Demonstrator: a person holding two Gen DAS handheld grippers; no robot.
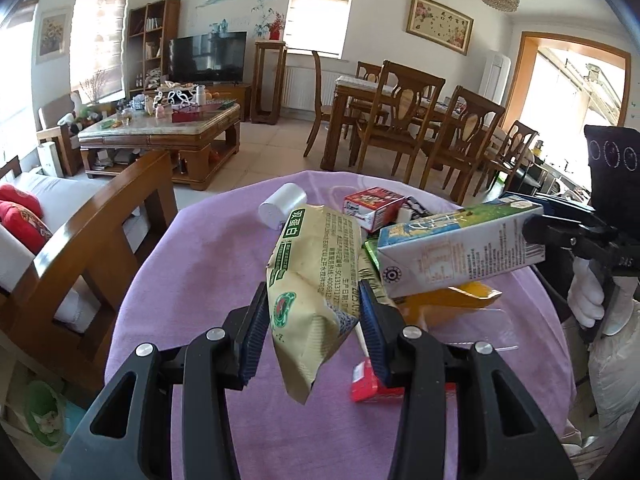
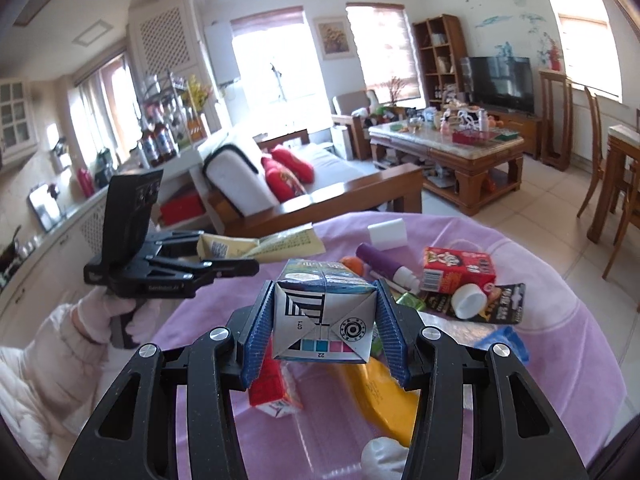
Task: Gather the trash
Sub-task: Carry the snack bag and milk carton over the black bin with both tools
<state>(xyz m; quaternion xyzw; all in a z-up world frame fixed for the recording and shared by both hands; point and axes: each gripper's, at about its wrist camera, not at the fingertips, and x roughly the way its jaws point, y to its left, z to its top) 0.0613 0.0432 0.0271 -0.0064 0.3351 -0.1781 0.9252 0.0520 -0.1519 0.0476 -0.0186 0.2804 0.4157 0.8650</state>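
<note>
A: Wrapper [image 1: 316, 276] is seen clamped in the left hand-held gripper [image 1: 314, 320], lifted above the purple tabletop [image 1: 200, 280]; it is judged light, crinkly, slippery.

B: Carton [image 2: 325, 312] is pinched endwise by the right hand-held gripper [image 2: 325, 330] above the tabletop litter; stiff, likely empty, best held across flat sides.

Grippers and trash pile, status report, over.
Left gripper shut on yellow wrapper. Right gripper shut on milk carton. Both lifted off purple cloth. More litter remains; nothing blocking.
</note>
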